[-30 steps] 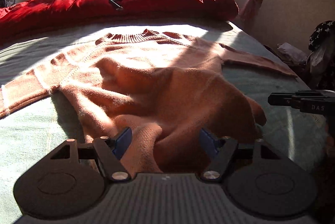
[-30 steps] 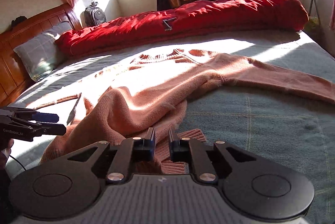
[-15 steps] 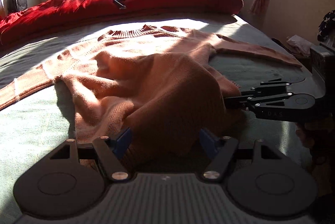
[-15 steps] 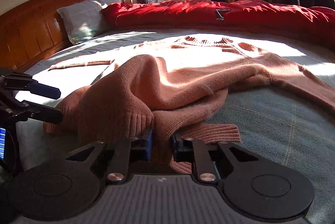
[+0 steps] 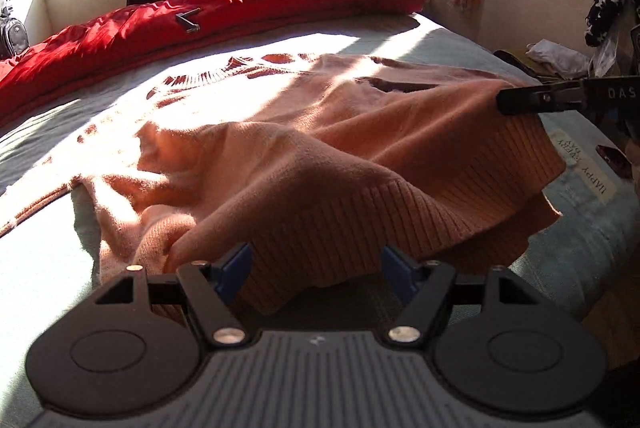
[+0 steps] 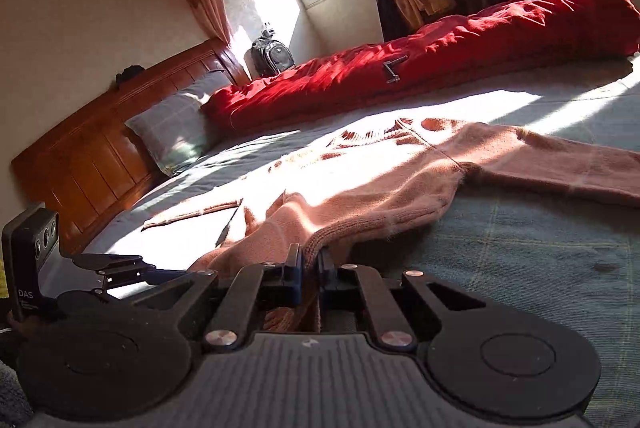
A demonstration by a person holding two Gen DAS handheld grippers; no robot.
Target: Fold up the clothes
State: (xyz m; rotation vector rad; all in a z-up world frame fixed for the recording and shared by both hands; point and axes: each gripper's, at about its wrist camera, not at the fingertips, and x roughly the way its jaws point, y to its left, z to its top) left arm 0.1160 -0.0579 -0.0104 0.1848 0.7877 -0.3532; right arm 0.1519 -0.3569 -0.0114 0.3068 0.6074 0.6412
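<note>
My right gripper pinches the ribbed hem of the orange sweater, which lies on the bed. My left gripper is spread, hem between its fingers. Risk: one-sided lift skews the fold.

Black left gripper, blue jaw pads, silver screws, ribbed grey housing, right gripper alike, "DAS" marking

The left gripper had its two blue fingers spread wide apart, while the right gripper had its fingers squeezed almost together on cloth.
</note>
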